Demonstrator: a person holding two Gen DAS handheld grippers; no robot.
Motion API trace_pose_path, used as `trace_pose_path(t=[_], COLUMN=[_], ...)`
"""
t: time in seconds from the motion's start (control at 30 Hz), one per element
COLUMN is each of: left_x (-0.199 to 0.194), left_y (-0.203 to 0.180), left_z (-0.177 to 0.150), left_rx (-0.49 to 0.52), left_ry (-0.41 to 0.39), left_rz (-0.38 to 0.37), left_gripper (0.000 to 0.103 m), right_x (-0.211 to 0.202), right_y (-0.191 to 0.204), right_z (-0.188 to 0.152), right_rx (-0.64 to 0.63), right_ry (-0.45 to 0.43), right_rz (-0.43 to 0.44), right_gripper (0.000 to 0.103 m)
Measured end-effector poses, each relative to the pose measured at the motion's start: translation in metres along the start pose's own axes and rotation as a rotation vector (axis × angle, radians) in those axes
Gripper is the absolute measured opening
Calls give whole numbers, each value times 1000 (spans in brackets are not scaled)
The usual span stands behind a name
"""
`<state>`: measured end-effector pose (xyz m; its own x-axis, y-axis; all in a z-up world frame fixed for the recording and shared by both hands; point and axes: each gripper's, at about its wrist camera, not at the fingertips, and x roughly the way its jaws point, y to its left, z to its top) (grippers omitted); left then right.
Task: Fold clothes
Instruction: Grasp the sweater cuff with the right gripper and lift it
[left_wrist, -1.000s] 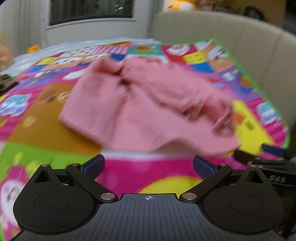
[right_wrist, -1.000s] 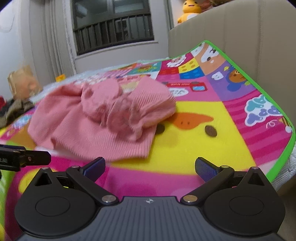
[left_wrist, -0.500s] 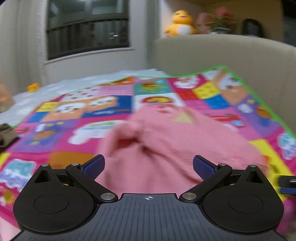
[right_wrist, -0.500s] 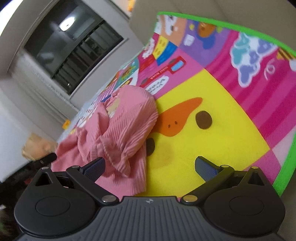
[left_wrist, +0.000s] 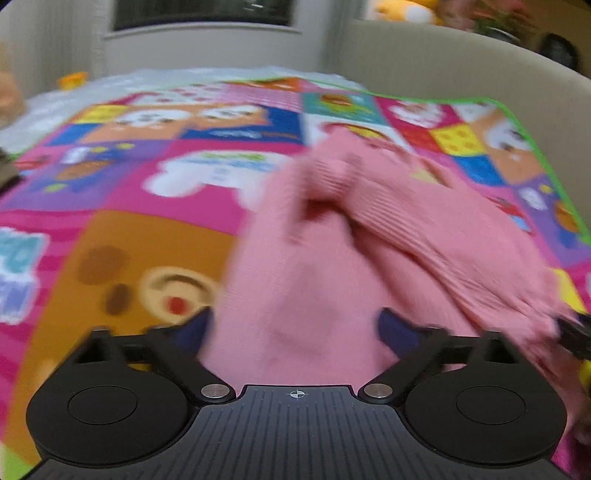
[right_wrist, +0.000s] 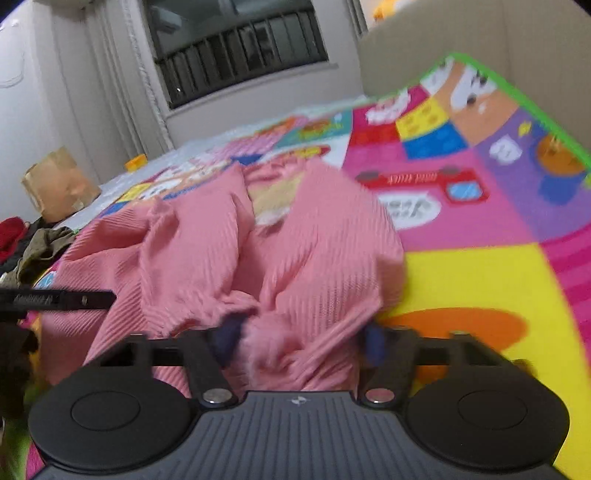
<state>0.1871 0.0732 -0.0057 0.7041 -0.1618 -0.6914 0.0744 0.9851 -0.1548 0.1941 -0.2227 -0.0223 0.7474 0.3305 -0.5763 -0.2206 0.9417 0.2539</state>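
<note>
Closing both pairs of jaws on the pink sweater (right_wrist: 229, 251) is the step you are in now, so take care that each grip catches the right part of the cloth. The sweater lies crumpled on the colourful play mat (right_wrist: 480, 280), near the beige sofa back (left_wrist: 461, 62). Your right gripper (right_wrist: 299, 338) has a thick bunch of ribbed cloth between its blue pads; the jaws are closing and the pads seem to touch the cloth already on both sides, though blur makes it hard to be sure they press firmly. Your left gripper (left_wrist: 291, 328) also has the sweater between its jaws, which are closing, but a gap is visible beside each pad, so I judge it does not hold yet. For a good fold, try to pinch only one edge or corner, such as the hem or a shoulder, and not a lump of several layers. The right bunch looks like many layers together, which may lift the sweater as a ball and not as a flat sheet. Let both grips finish before you lift, then pull your hands gently apart to spread the cloth. The picture from the left wrist is blurred, so slow down a little.
</note>
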Motion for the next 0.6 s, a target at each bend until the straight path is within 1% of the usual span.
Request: trace_pose_path(t=[0.03, 0.07, 0.1, 0.13, 0.17, 0.2, 0.27, 0.33, 0.37, 0.4, 0.43, 0.47, 0.5, 0.53, 0.57, 0.6], left_x=[-1, -2, -6, -9, -12, -17, -27, -43, -50, -59, -65, -70, -74, -78, -82, -86], left_y=[-4, -10, -16, -22, -27, -33, -41, -54, -61, -66, -69, -70, -70, -70, -69, -68], left_z=[-3, -5, -9, -13, -16, -21, -29, -41, -46, -50, -53, -53, -52, -50, -48, -46], left_rx=[19, 46, 67, 88, 109, 114, 110, 142, 169, 193, 208, 218, 228, 238, 240, 242], left_ry=[8, 12, 18, 25, 31, 46, 80, 96, 96, 90, 81, 70, 52, 33, 9, -14], left_rz=[-33, -57, -81, -105, -130, -171, -273, -353, -373, -378, -373, -364, -349, -333, -301, -268], left_gripper=[71, 64, 55, 51, 44, 39, 36, 36, 38, 44, 47, 54, 62, 68, 81, 89], right_x=[-1, -4, -9, -14, -22, -30, -48, -68, -79, -88, -97, -103, -105, -107, -110, -114], right_y=[-1, -4, -8, -14, -20, -27, -39, -54, -62, -69, -76, -83, -88, -94, -100, -103], right_z=[0, 0, -2, -3, -5, -7, -12, -14, -12, -9, -5, 0, 8, 16, 24, 30], right_rx=[-1, 7, 23, 37, 48, 55, 58, 62, 59, 48, 37, 25, 12, -1, -14, -13], right_ry=[-2, -3, -3, -3, -4, -6, -12, -23, -41, -70, -99, -124, -145, -165, -185, -205], right_rz=[-1, 4, 10, 14, 13, 11, -8, -34, -66, -114, -161, -221, -295, -369, -443, -466], right_gripper=[35, 26, 23, 20, 19, 19, 18, 18, 17, 16, 16, 16, 16, 18, 24, 25])
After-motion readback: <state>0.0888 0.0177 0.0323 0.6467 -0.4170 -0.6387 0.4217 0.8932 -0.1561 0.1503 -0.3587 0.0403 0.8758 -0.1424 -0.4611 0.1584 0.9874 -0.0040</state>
